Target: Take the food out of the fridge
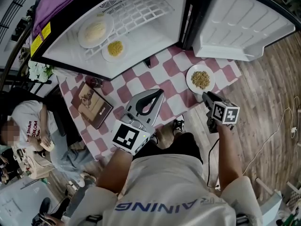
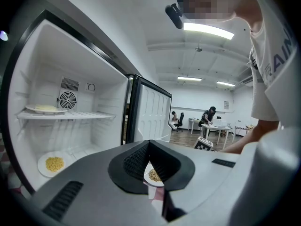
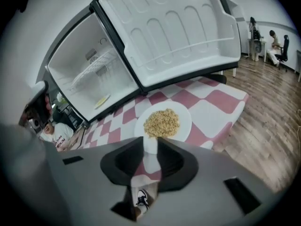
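A white plate of brownish grains (image 1: 201,79) (image 3: 163,122) lies on the red-and-white checked table (image 1: 171,72), outside the fridge. My right gripper (image 1: 205,95) (image 3: 150,141) points down at the plate's near rim. Its jaws are a little apart and the pads press on nothing. The open fridge (image 1: 155,32) holds a plate of pale food (image 1: 95,31) (image 2: 46,109) on the wire shelf. A plate of yellow food (image 1: 114,48) (image 2: 54,164) sits on the fridge floor. My left gripper (image 1: 161,93) (image 2: 149,143) hangs in front of the fridge, tips together and empty.
The fridge door (image 1: 244,27) swings open to the right, above the grain plate. A brown book (image 1: 94,105) lies on the table's left part, a small dark item (image 1: 93,82) beside it. A seated person (image 1: 28,121) is at the left. Wooden floor (image 1: 268,93) runs along the right.
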